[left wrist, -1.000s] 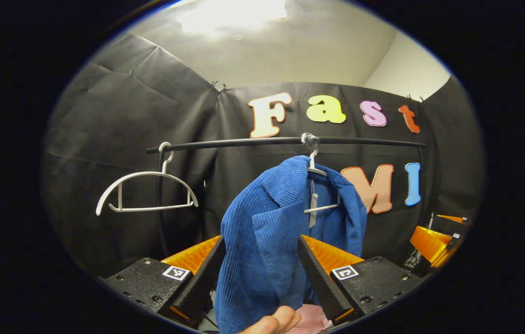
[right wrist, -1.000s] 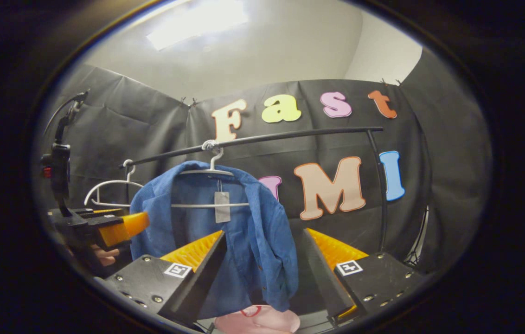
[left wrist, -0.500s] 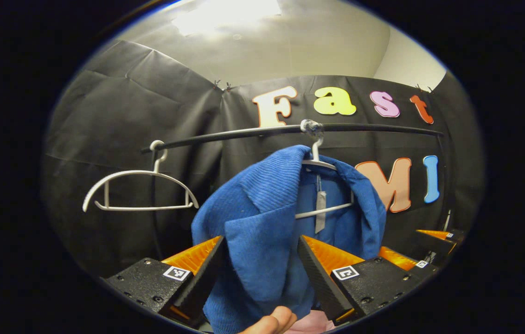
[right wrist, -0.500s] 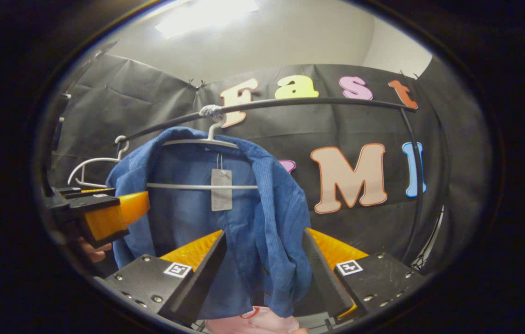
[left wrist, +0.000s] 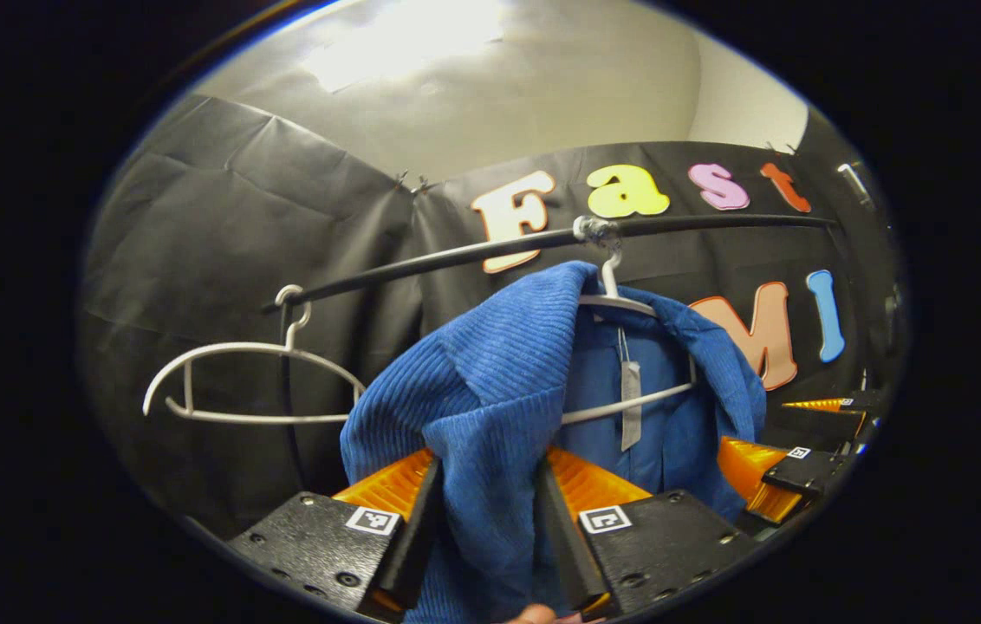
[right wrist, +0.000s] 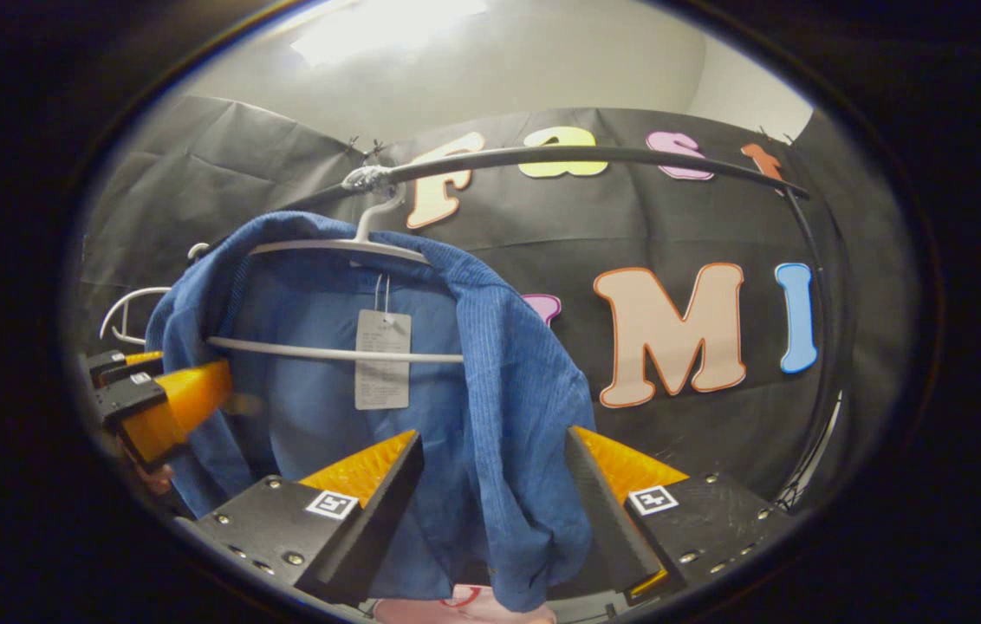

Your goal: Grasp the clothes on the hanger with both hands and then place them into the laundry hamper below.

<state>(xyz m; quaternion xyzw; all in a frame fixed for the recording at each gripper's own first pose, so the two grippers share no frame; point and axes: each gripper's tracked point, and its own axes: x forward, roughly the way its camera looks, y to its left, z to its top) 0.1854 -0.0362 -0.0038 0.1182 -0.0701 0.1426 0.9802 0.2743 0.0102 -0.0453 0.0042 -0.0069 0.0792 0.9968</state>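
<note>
A blue corduroy shirt [left wrist: 499,364] hangs on a white hanger [left wrist: 620,299] from the black rail [left wrist: 456,256]. My left gripper [left wrist: 488,459] is shut on the shirt's near front panel, and the fabric fills the narrow gap between its fingers. In the right gripper view the same shirt [right wrist: 508,390] drapes over its hanger [right wrist: 334,247], and its other front panel hangs loose between the wide-apart fingers of my open right gripper [right wrist: 495,433]. The left gripper [right wrist: 165,407] shows at the shirt's far side there. The right gripper [left wrist: 768,477] appears low right in the left gripper view.
An empty white hanger [left wrist: 239,351] hangs further left on the rail. The rail's upright post [right wrist: 820,286] bends down at the right. A paper tag [right wrist: 382,360] dangles inside the shirt. Something pink [right wrist: 464,609] lies below at the bottom edge.
Both grippers have moved closer to the shirt. The left gripper's fingers have narrowed onto the fabric. The right gripper's fingers stay wide apart with the panel deeper between them.
</note>
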